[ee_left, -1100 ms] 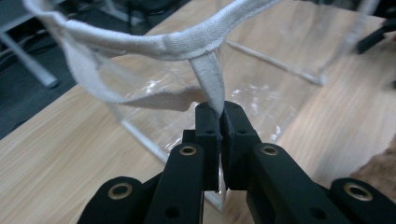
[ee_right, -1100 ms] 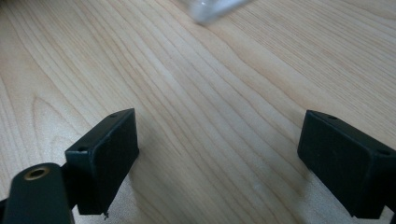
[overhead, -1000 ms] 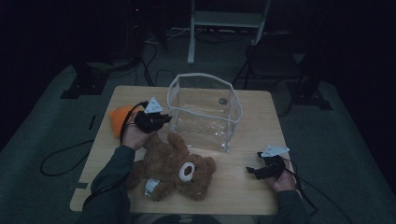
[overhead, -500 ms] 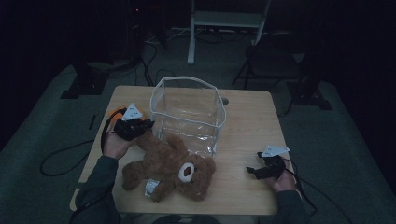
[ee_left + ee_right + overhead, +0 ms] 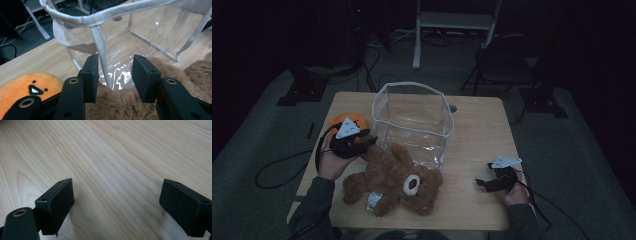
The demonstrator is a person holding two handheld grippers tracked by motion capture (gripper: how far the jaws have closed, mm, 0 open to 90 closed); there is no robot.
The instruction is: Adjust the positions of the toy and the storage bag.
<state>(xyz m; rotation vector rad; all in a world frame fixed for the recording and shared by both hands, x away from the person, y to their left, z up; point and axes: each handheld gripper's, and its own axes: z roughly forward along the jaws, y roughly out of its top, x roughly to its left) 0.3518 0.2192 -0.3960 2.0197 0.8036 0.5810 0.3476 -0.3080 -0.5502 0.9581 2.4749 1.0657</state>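
Left tongs point(image 5: 113, 77) just parted, bag seam point(image 5: 101, 50) between, ungripped; right tongs point(image 5: 116, 207) wide, empty; wooden table point(image 5: 482, 130), dark room.

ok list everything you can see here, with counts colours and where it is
table: 1, light wood, centre
clear bag: 1, see-through with white trim, upright at table middle, open top
teddy bear: 1, brown, lying in front of the bag
orange plush: 1, orange, left of the bag
chair: 1, dark, on the floor behind the table
left gripper: 1, black, jaws just opened, astride the bag's corner seam, not pressing it
right gripper: 1, black, jaws wide open over bare wood
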